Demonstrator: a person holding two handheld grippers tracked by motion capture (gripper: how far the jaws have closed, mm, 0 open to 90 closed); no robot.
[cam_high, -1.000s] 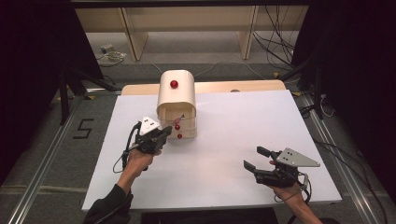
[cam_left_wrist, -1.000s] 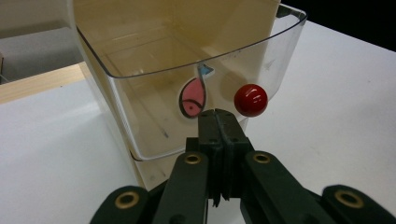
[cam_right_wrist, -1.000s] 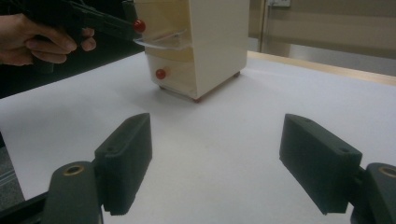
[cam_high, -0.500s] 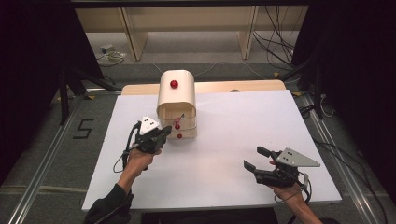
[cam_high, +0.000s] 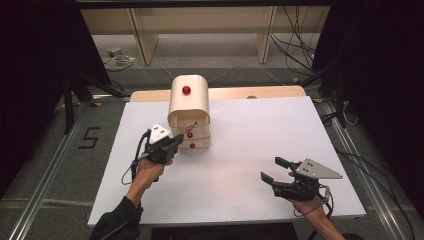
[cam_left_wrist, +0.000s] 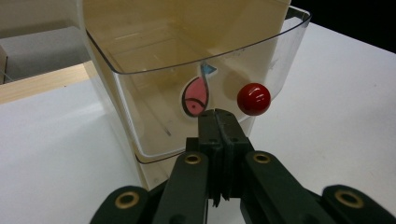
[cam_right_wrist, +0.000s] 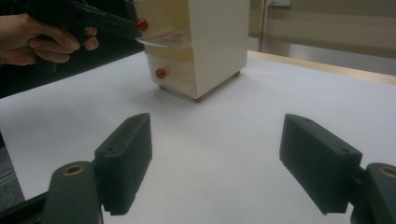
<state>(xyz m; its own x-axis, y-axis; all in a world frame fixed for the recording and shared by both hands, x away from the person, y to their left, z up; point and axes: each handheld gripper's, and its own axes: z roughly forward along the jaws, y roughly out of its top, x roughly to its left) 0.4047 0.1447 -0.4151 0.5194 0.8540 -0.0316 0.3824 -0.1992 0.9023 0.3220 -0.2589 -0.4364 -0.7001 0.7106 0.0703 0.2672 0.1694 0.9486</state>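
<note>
Where tool (cam_left_wrist: 219, 122) closes: drawer front (cam_left_wrist: 196, 93), perhaps.

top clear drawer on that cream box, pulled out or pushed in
Pulled out. The clear drawer juts forward past the cream box, with its open top and bare inside exposed.

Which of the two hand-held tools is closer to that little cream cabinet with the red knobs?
The left. The left tool is right at the cabinet, by its clear drawer front; the right tool sits well apart, nearer the table's front right.
</note>
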